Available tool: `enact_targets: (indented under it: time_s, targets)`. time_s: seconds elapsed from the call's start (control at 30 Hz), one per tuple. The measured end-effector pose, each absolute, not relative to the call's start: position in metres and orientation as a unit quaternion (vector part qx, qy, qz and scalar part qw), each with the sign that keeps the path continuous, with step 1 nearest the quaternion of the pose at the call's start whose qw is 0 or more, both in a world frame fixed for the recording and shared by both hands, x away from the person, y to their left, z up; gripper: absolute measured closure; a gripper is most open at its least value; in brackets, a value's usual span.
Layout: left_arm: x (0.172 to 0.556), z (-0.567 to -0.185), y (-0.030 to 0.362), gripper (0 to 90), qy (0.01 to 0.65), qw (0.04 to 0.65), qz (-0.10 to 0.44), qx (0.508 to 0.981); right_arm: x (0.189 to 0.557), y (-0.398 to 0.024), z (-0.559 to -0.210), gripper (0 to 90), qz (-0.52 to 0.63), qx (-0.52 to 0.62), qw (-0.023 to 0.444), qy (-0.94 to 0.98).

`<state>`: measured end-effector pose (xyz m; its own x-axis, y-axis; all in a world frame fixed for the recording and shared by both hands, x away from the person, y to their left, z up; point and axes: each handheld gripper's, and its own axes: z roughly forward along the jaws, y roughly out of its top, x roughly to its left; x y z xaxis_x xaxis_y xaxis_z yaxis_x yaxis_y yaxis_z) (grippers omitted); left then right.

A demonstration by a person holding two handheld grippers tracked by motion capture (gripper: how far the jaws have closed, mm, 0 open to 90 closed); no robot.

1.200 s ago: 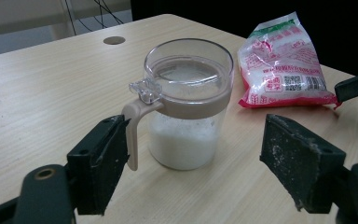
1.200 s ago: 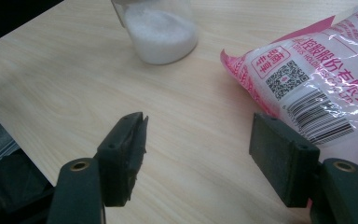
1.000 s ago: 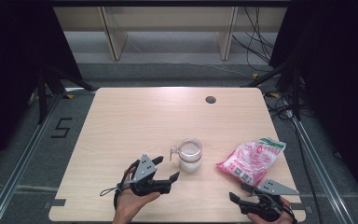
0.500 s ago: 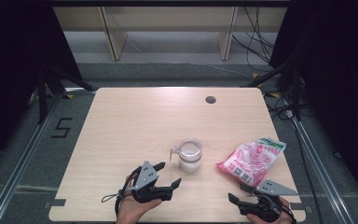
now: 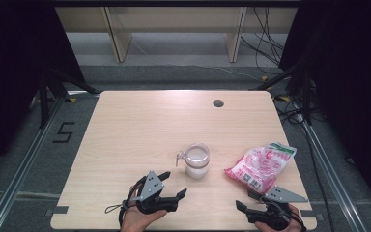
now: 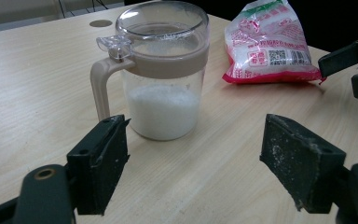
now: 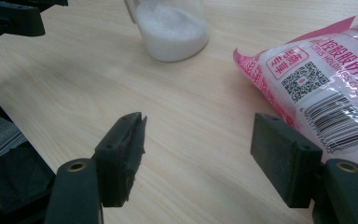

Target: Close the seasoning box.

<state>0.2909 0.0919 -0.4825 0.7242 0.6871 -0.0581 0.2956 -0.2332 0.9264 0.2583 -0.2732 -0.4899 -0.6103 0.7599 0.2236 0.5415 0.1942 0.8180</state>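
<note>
Two tongs gaping wide — left tongs empty, short of the jar, right tongs empty beside the bag

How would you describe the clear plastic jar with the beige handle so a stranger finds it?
On the light wooden table, look near the front edge, left of the pink printed bag. The clear jar stands upright, part-filled with white granules, with a beige collar and handle.

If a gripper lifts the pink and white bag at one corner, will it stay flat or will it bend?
The pink and white bag would probably bend and sag: its thin film looks soft and wrinkled, bulging over loose contents. The glossy plastic may slip between the pads. It lies flat on the table, so it seems unlikely to roll.
</note>
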Motion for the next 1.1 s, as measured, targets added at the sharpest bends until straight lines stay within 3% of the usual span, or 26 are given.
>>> enact_targets:
  time_s: [0.17,0.47,0.5,1.1]
  targets:
    - [0.288,-0.486,0.094,22.3,0.324,0.524,0.184,0.766,0.255,-0.27,-0.489,35.2,0.469,0.445,0.092,0.757]
    - [0.281,-0.495,0.089,22.2,0.329,0.526,0.178,0.764,0.255,-0.27,-0.489,34.7,0.463,0.438,0.089,0.765]
    - [0.281,-0.496,0.09,22.2,0.327,0.521,0.178,0.768,0.259,-0.271,-0.491,34.6,0.466,0.418,0.11,0.772]
    - [0.257,-0.516,0.089,22.1,0.335,0.518,0.162,0.77,0.257,-0.265,-0.493,32.5,0.451,0.415,0.089,0.785]
